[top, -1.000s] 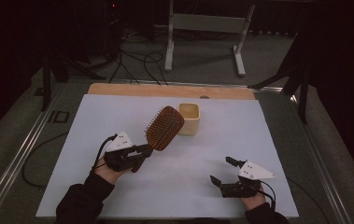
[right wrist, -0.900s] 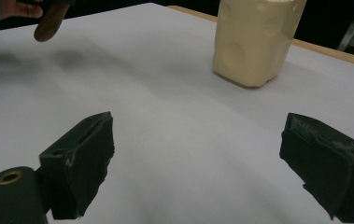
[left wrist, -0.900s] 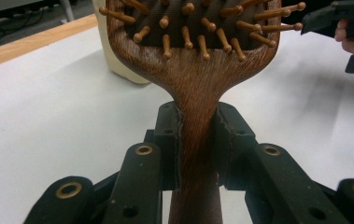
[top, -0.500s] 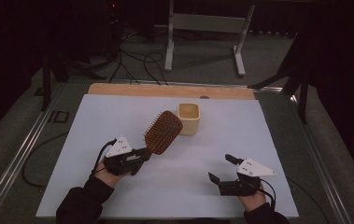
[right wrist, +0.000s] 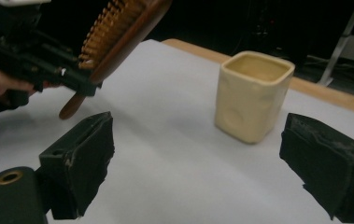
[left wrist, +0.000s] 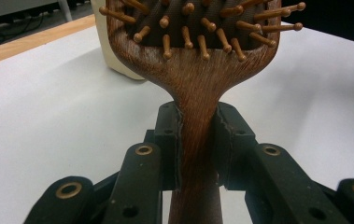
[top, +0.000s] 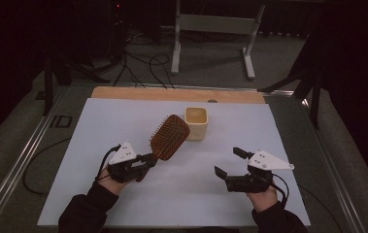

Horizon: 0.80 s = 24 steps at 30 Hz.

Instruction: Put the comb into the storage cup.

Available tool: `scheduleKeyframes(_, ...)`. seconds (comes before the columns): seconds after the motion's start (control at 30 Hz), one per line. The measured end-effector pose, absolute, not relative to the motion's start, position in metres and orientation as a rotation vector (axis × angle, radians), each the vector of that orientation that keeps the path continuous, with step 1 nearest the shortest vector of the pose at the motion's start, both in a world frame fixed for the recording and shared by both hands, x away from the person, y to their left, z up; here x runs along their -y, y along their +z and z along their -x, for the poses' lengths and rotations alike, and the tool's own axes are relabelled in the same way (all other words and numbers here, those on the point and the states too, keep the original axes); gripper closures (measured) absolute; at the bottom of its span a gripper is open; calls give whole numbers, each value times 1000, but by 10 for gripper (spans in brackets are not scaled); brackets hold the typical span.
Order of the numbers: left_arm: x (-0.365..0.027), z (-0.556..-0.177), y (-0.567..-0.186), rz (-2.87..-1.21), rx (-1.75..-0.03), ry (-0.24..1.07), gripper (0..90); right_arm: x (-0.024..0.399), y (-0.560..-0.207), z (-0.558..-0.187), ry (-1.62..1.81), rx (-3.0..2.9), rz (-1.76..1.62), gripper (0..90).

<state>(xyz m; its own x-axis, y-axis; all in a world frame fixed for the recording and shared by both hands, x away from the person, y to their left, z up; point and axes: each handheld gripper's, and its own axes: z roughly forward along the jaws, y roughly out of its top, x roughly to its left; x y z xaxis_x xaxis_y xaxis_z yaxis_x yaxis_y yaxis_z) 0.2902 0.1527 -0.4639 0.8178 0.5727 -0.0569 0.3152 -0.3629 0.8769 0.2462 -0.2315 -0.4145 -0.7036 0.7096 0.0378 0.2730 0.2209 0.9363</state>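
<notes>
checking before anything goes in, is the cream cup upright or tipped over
Upright: the cream cup stands on its base on the white table, open mouth facing up.

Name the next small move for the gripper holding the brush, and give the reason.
Probably carry the hairbrush over the cream cup and lower it handle first: the left gripper is shut on its handle, the cup stands open just beyond, and the right gripper waits open.
</notes>
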Motion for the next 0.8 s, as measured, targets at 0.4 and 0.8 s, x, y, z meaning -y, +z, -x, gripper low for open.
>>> scheduleKeyframes(0.4,-153,-291,-463,-1969,-658,310,736,220,-382,-267,1540,-2065,-924,99)
scheduleKeyframes(0.8,-154,-291,-463,-1958,-648,311,736,198,-364,-285,1588,-2038,-960,99)
